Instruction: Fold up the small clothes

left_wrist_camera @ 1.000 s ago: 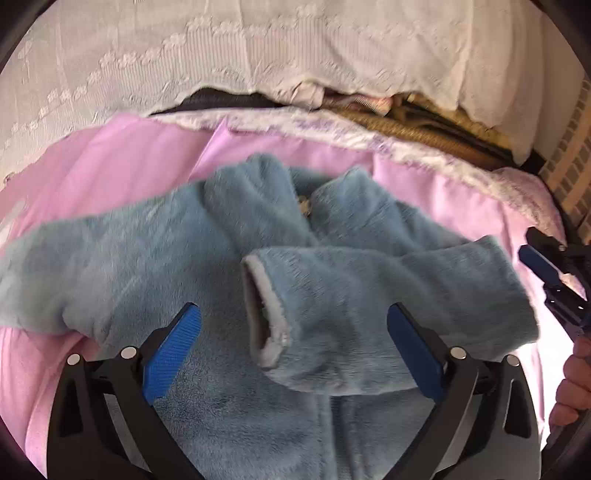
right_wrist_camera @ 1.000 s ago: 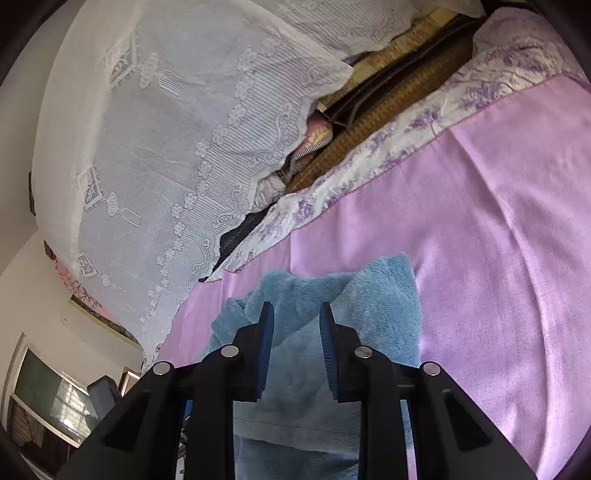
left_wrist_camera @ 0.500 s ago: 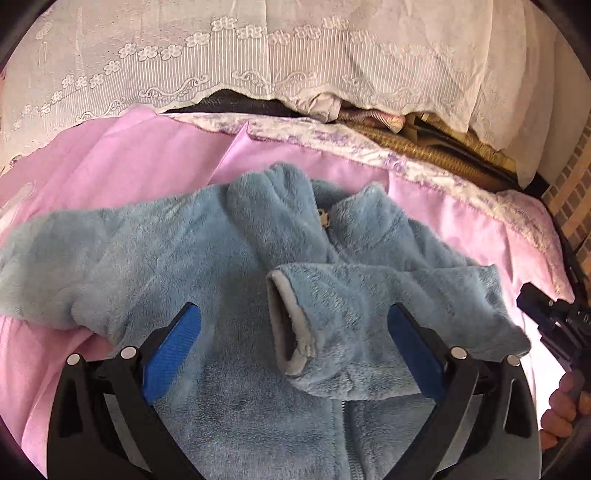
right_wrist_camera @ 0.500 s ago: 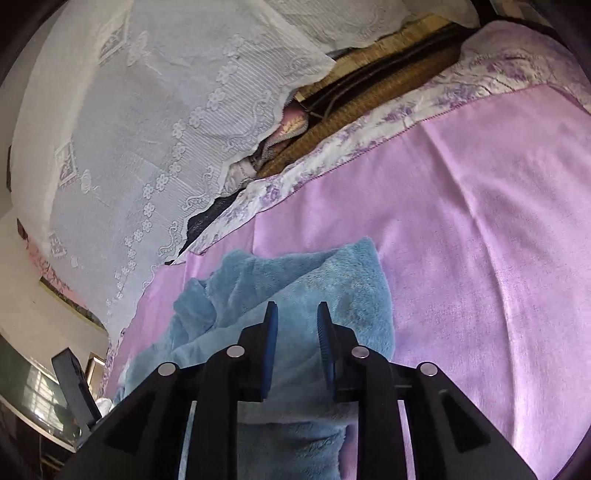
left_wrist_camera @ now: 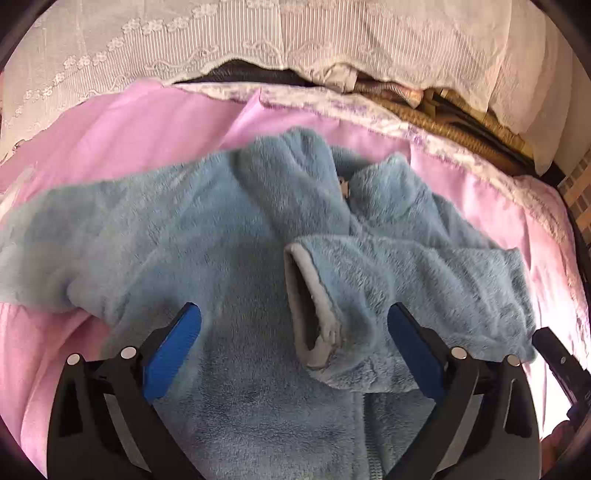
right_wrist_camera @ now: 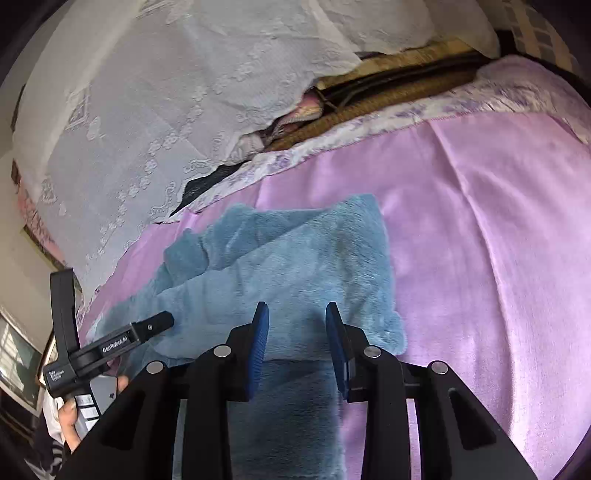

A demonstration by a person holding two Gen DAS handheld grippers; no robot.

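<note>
Pink bedding [left_wrist_camera: 155, 122] covered the bed, its flowered white border [right_wrist_camera: 369, 127] running along the far side under a hanging white lace curtain [left_wrist_camera: 295, 33]. Between curtain and border, woven mats [right_wrist_camera: 399, 92] and folded cloth showed in a dark gap. No box, basket or other container appeared in either view.

A small blue fleece jacket [left_wrist_camera: 229, 236] lay face up on the bedding, collar toward the curtain. One sleeve stretched out flat to the picture's left in the left wrist view. The other sleeve [left_wrist_camera: 406, 280] was folded across the chest, its grey-lined cuff [left_wrist_camera: 314, 306] resting near the zip.

The left gripper [left_wrist_camera: 295, 343] hung over the jacket's chest with its blue pads spread wide, the cuff between them but untouched. The right gripper [right_wrist_camera: 297, 347] stood above the folded sleeve's outer edge, its jaws narrow and opening, the pads clear of the fleece. A hand [right_wrist_camera: 74, 417] held the left tool's handle at the lower left of the right wrist view.
</note>
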